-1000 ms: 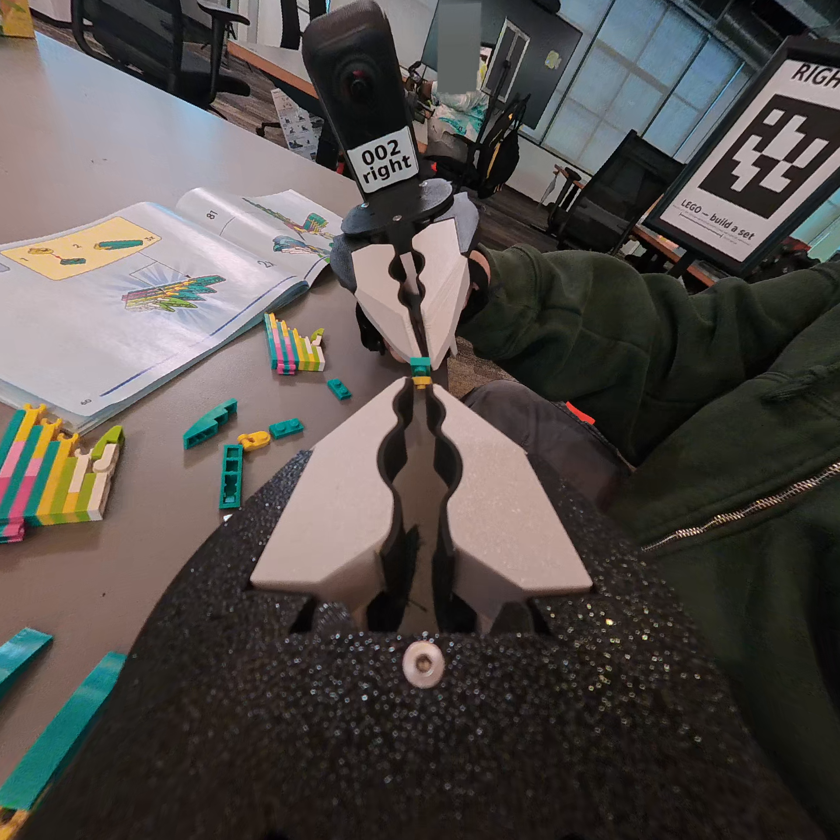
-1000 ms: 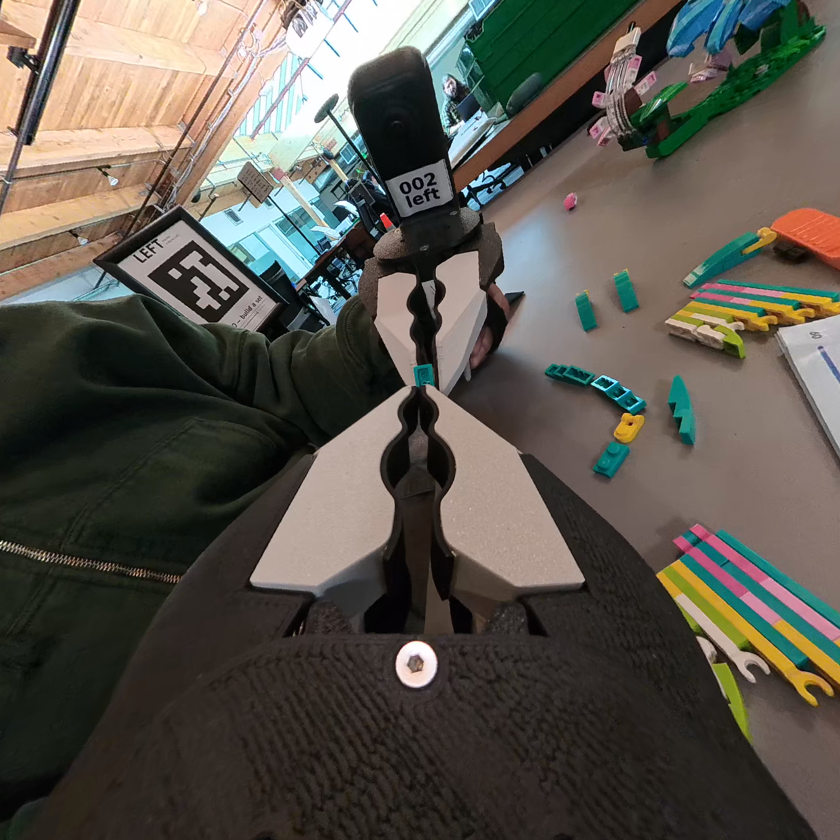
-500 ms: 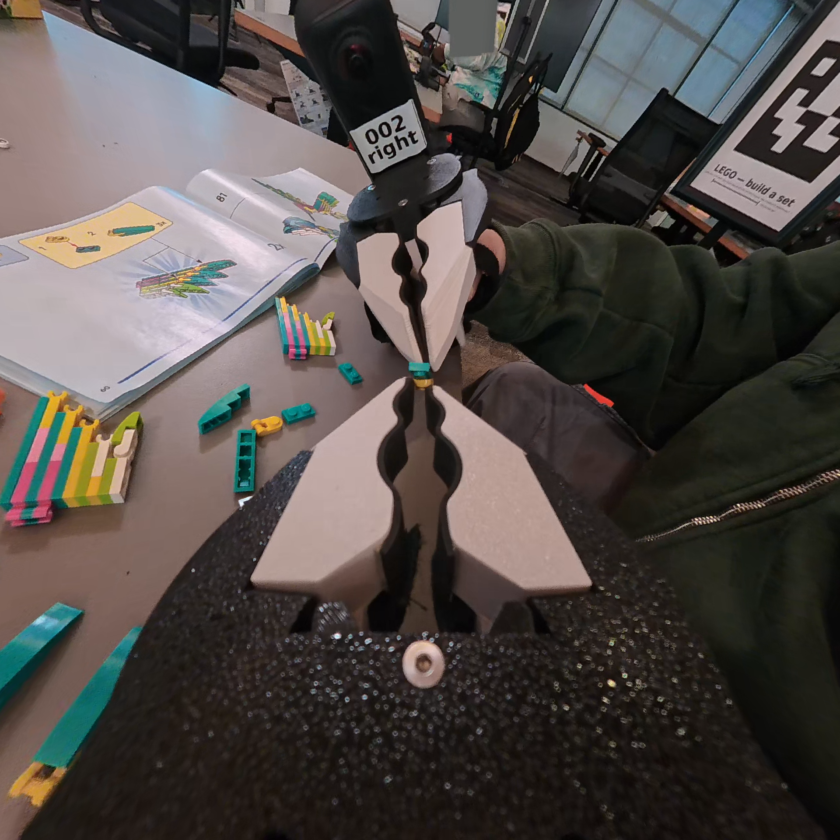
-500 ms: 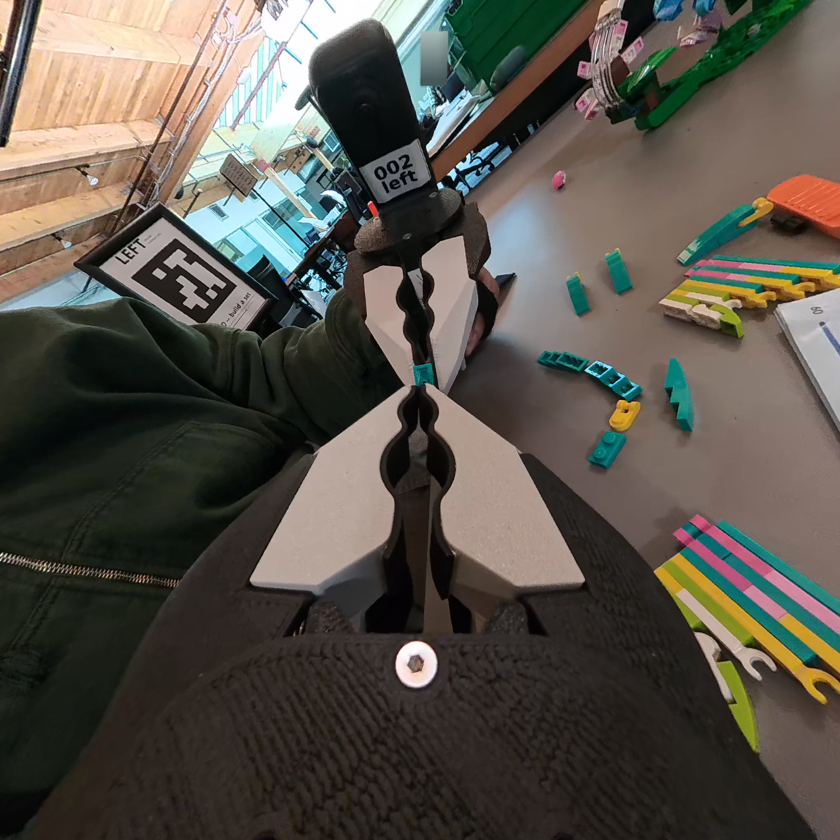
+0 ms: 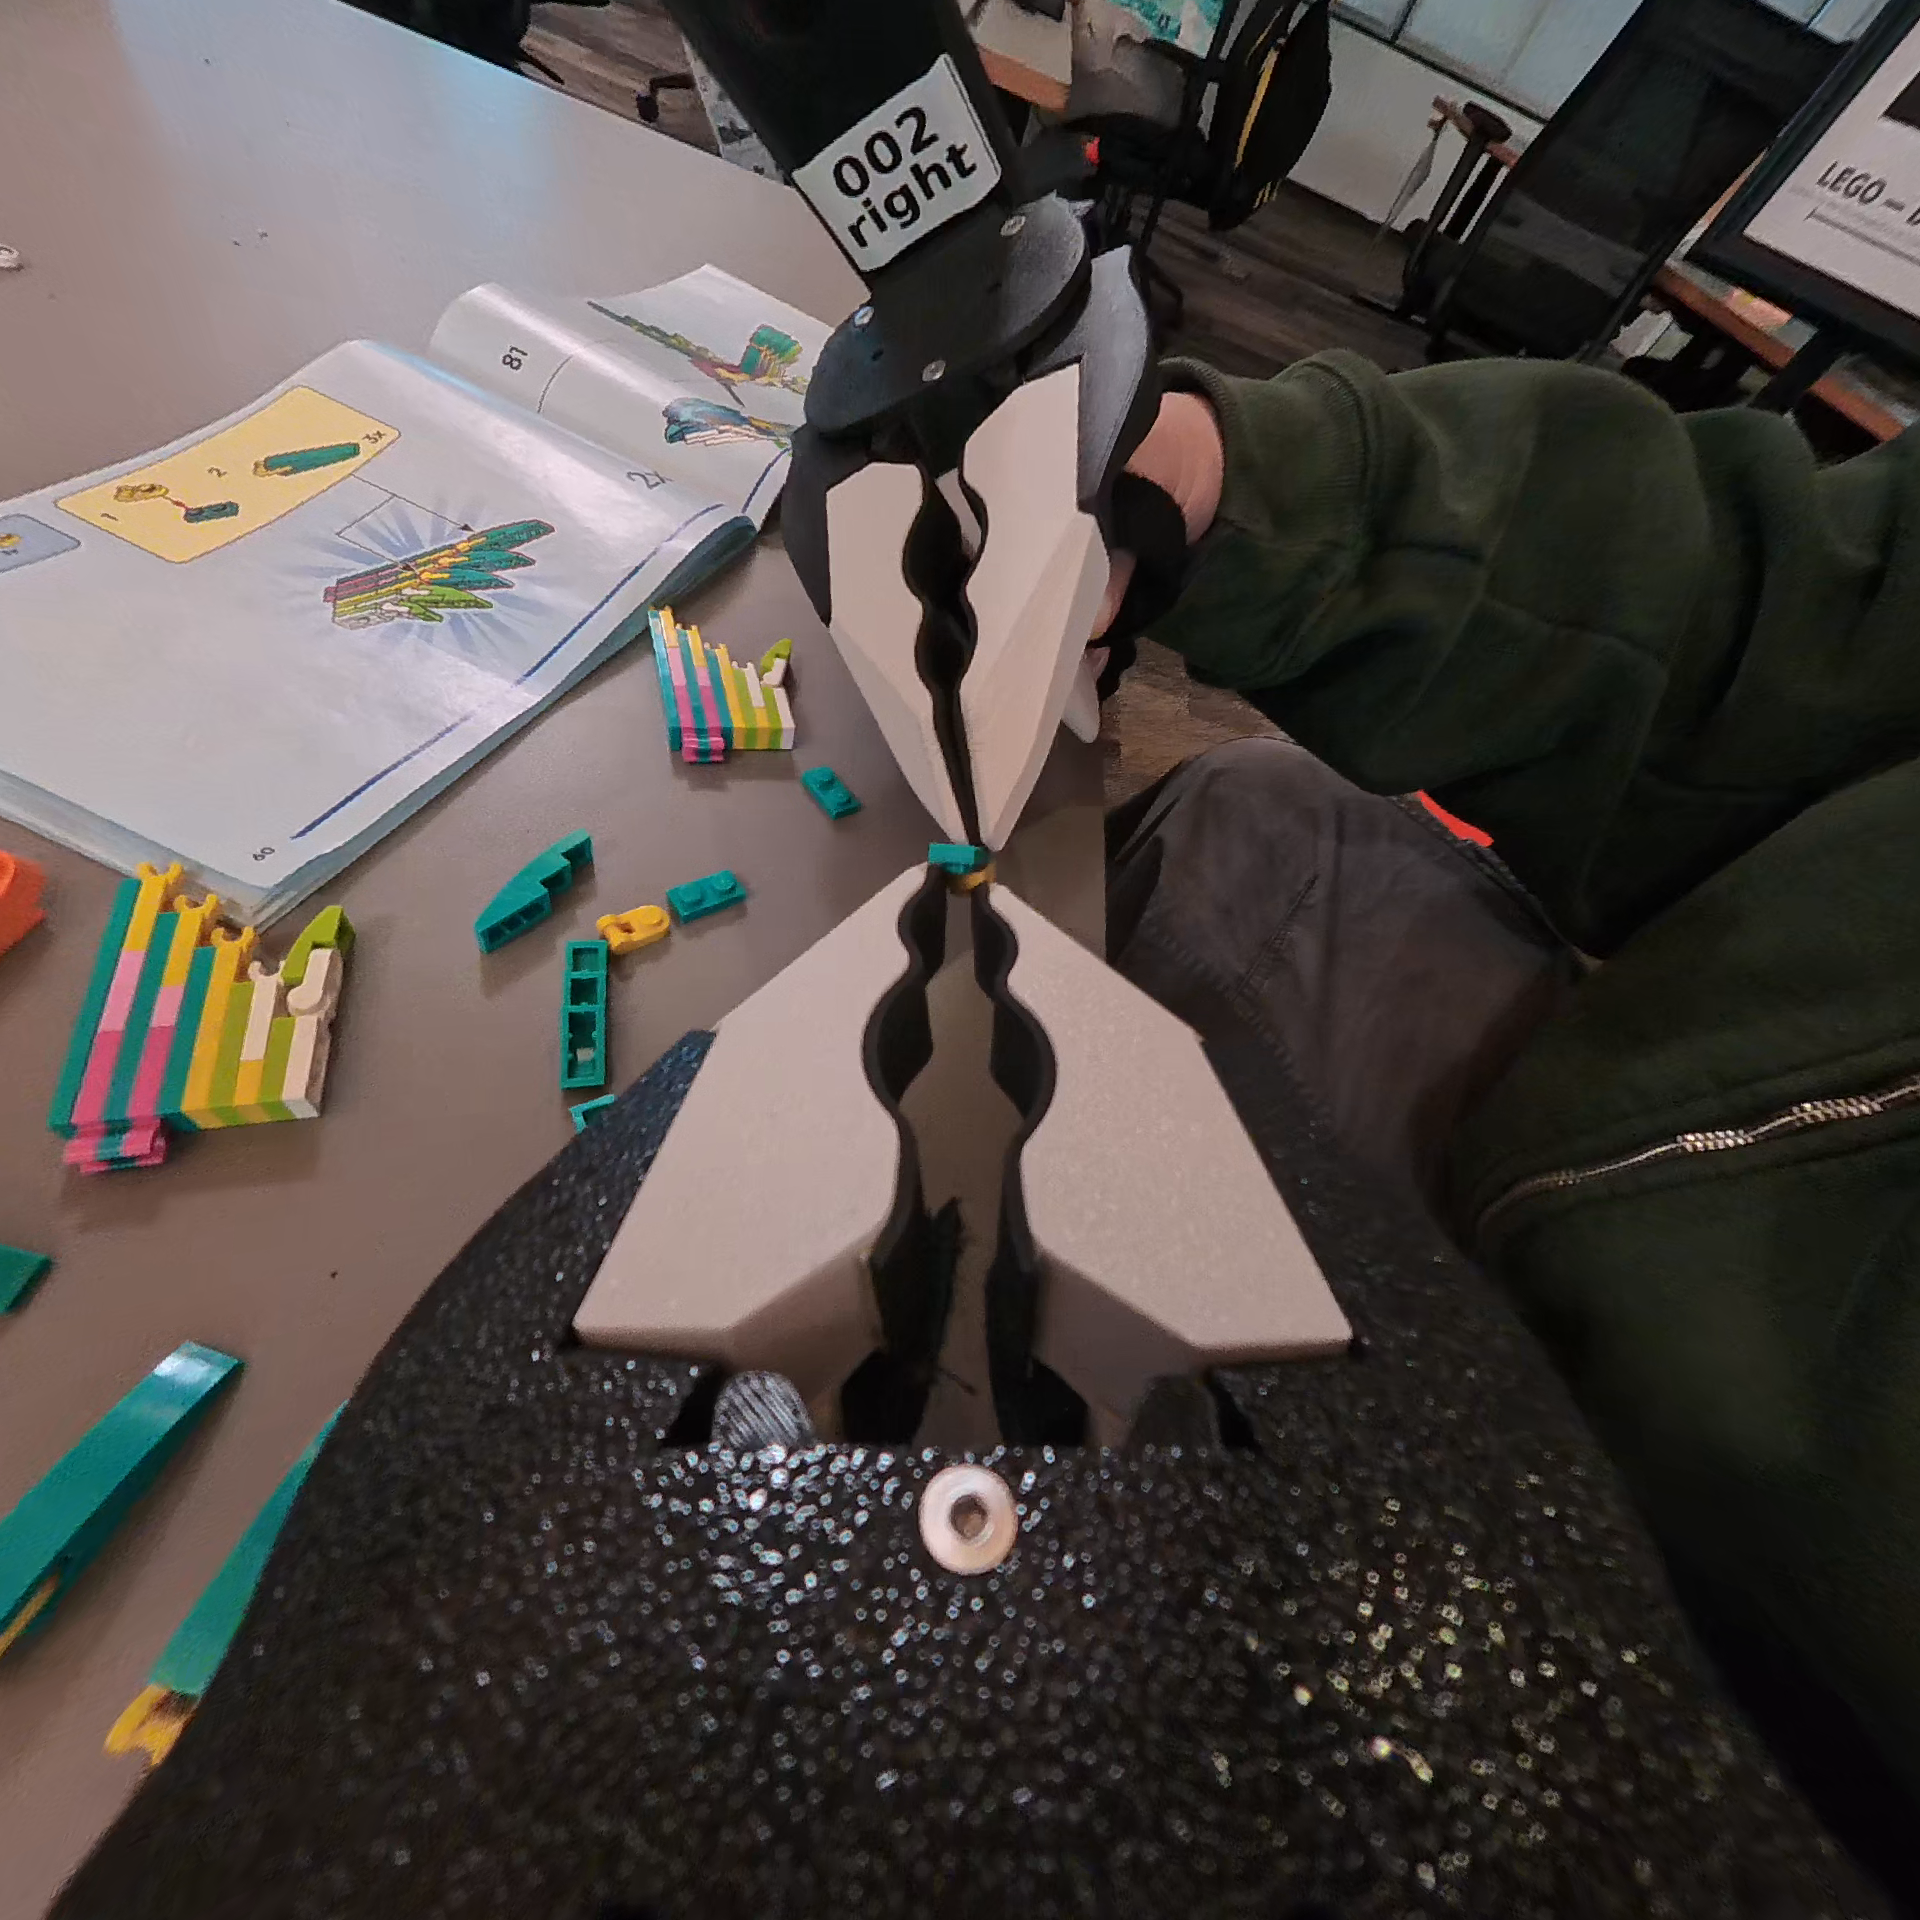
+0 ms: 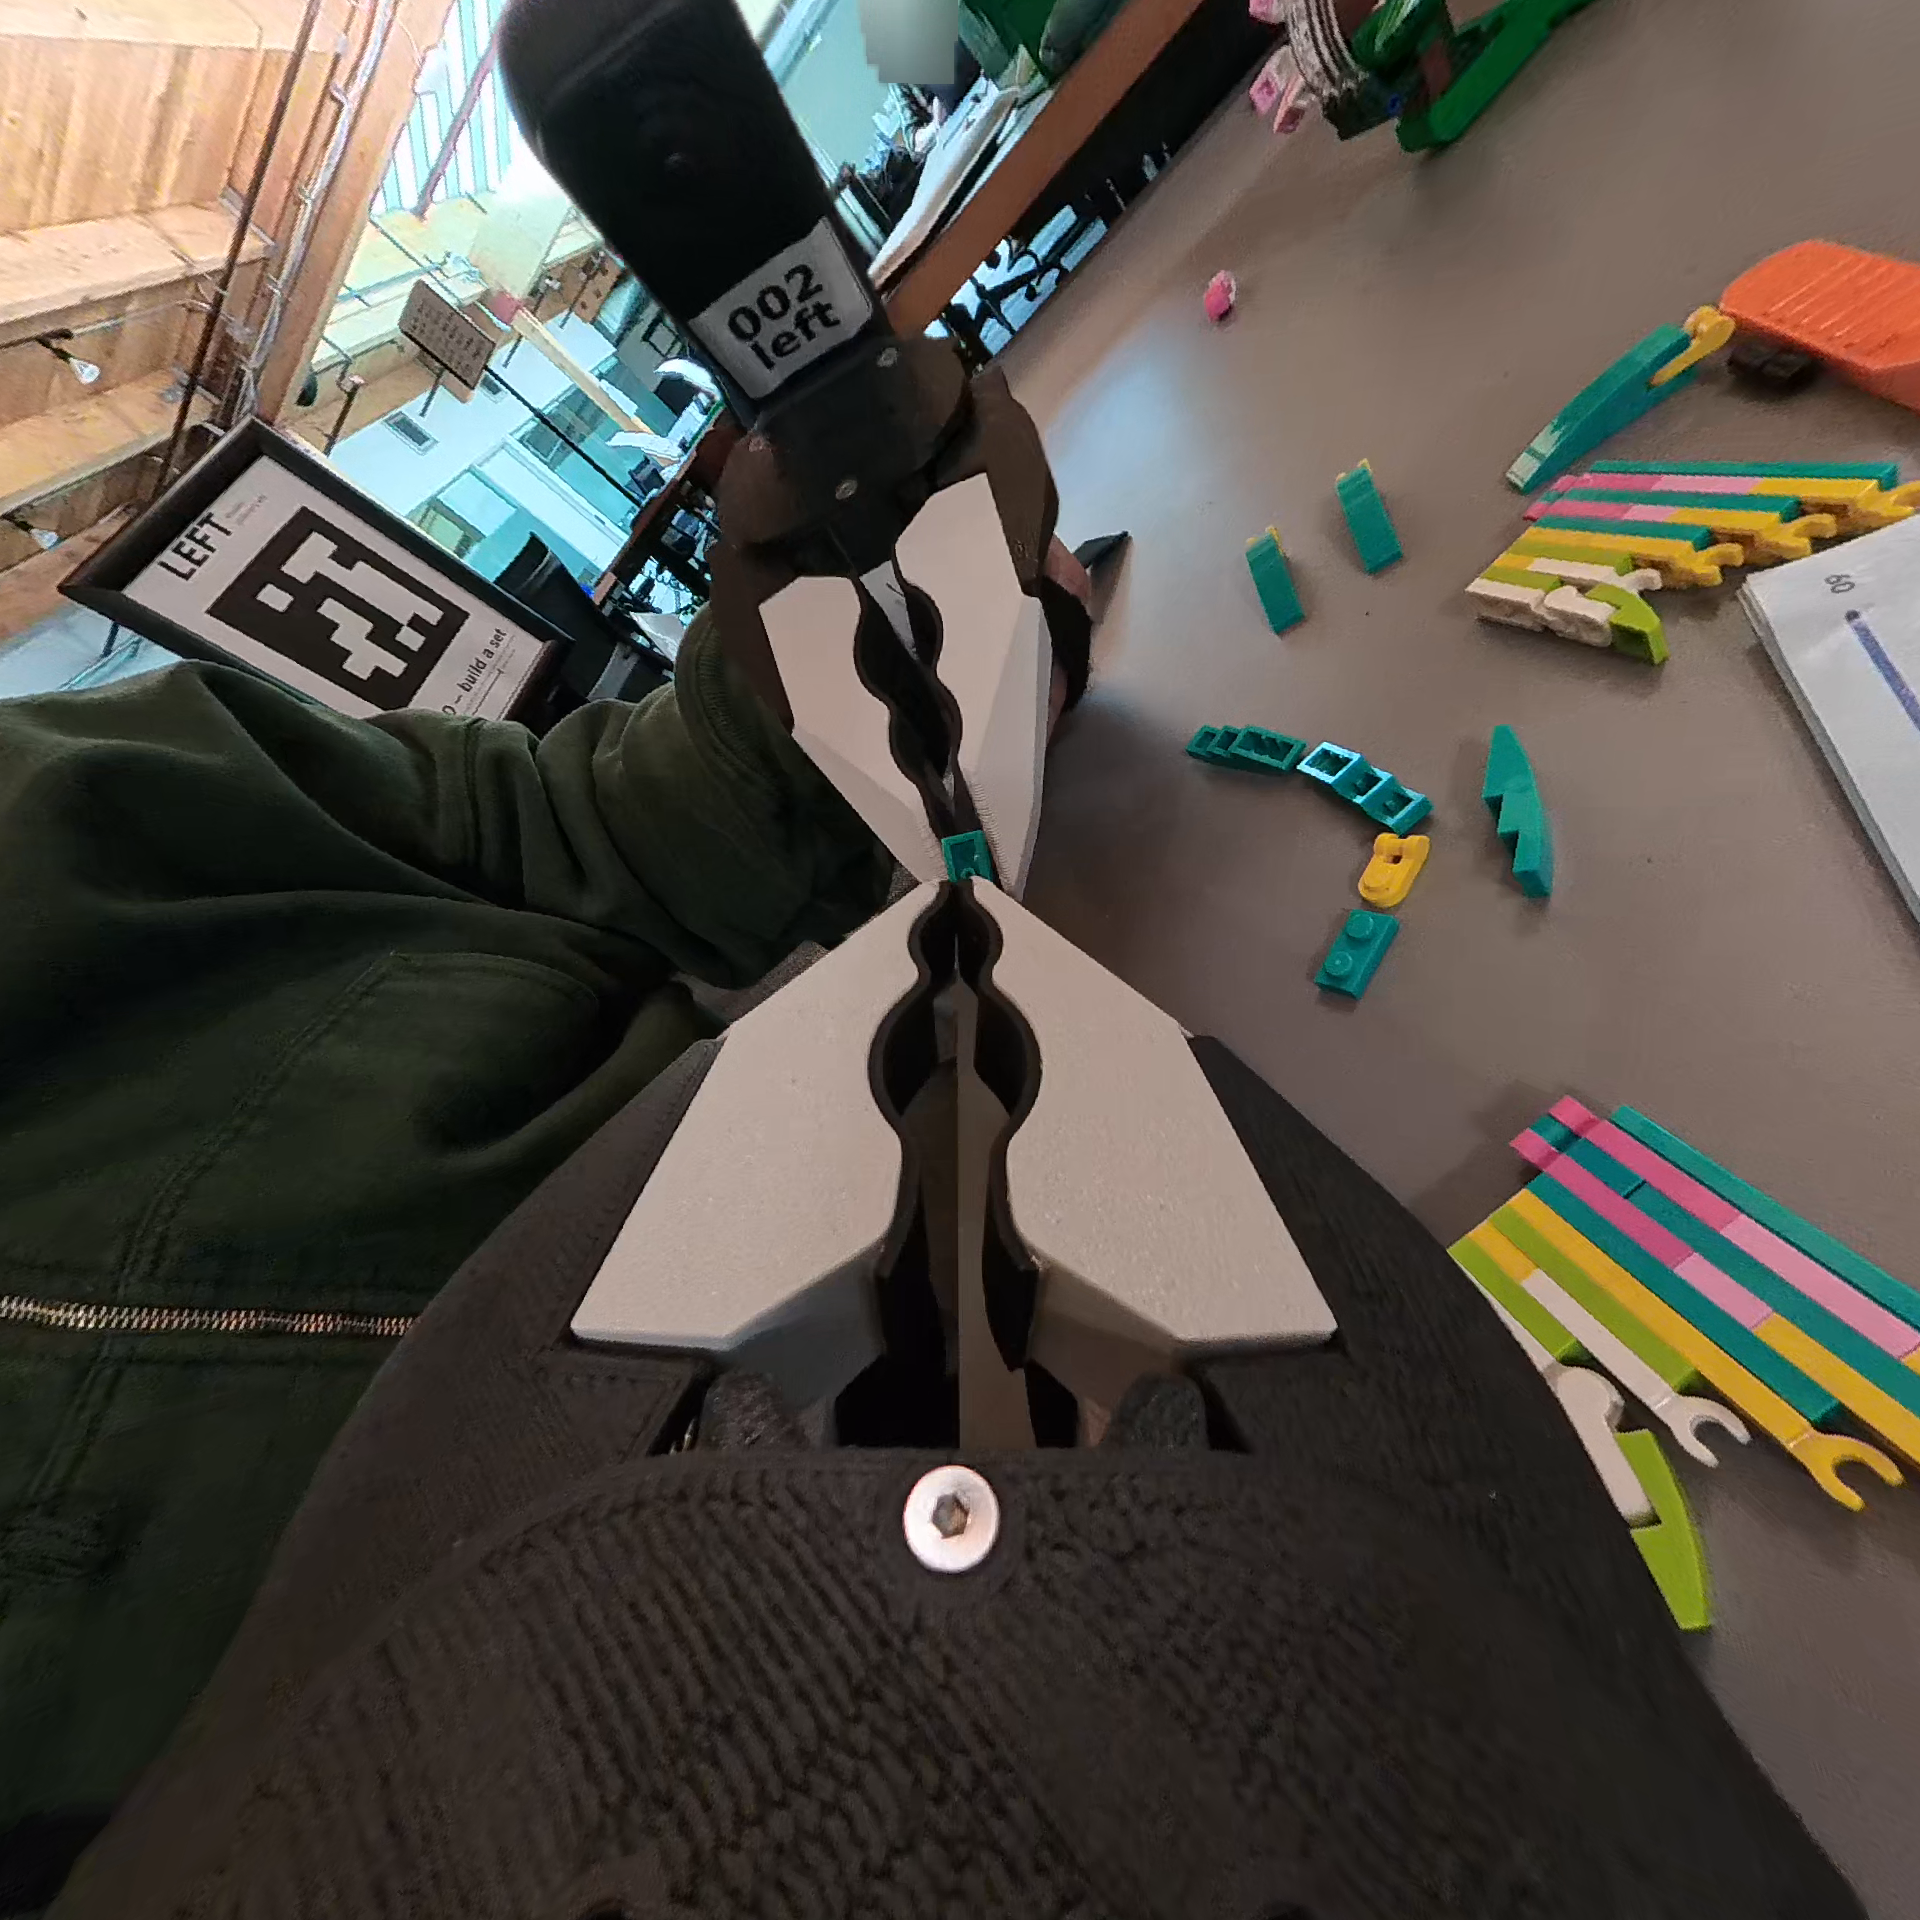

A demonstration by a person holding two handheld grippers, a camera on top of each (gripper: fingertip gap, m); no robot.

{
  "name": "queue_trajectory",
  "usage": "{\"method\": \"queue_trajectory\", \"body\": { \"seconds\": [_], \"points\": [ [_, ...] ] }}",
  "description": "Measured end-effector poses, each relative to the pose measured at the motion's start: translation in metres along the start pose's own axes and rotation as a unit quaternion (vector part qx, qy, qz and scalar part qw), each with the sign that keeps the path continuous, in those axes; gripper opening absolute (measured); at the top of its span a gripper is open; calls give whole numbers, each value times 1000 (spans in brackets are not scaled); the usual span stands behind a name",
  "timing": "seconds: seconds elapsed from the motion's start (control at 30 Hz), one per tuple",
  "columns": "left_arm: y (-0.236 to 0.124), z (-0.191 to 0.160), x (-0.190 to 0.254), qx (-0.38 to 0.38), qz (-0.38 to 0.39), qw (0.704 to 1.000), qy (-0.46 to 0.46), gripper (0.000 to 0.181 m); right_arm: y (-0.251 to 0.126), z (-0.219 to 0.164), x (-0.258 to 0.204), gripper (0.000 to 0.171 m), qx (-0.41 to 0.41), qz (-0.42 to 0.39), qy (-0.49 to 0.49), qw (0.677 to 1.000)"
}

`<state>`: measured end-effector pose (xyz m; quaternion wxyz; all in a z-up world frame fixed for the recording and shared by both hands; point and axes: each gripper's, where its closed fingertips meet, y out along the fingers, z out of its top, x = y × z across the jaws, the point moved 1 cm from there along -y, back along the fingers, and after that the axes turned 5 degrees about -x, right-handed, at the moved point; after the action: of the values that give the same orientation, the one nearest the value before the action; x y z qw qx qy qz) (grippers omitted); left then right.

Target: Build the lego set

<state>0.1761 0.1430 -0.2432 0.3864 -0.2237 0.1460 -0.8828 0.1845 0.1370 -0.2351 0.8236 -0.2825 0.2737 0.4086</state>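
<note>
left tongs (image 5: pixel 961 891) clamped on yellow piece (image 5: pixel 969 879) | right tongs (image 6: pixel 954 902) clamped on teal plate (image 6: pixel 966 858) | tip to tip above counter (image 5: pixel 312 187) edge | tiny, stiff, slick: pinch flat sides | spare bricks (image 5: pixel 707 896), booklet (image 5: pixel 312 582) beyond

1. A grey table (image 5: pixel 260 187) filled the near ground in both views.
2. Beyond its edge lay a dark floor (image 5: pixel 1278 281) with a black office chair (image 5: pixel 1558 187).
3. A framed black-and-white marker sign (image 6: pixel 312 613) stood at the left of the right wrist view.
4. Wooden wall panelling (image 6: pixel 135 156) rose above it.
5. Daylight came through large windows (image 6: pixel 488 457).
</note>
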Motion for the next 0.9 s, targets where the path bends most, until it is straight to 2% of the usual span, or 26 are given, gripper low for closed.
{"method": "queue_trajectory", "body": {
  "seconds": [0.7,0.9],
  "points": [
    [6,-7,-6,-36,30,999,14,1,1,-6,9,0,-24,-35,6,999],
    [5,-5,-7,-25,34,999,11,2,-1,-2,9,0,-7,-36,1,999]
  ]
}}
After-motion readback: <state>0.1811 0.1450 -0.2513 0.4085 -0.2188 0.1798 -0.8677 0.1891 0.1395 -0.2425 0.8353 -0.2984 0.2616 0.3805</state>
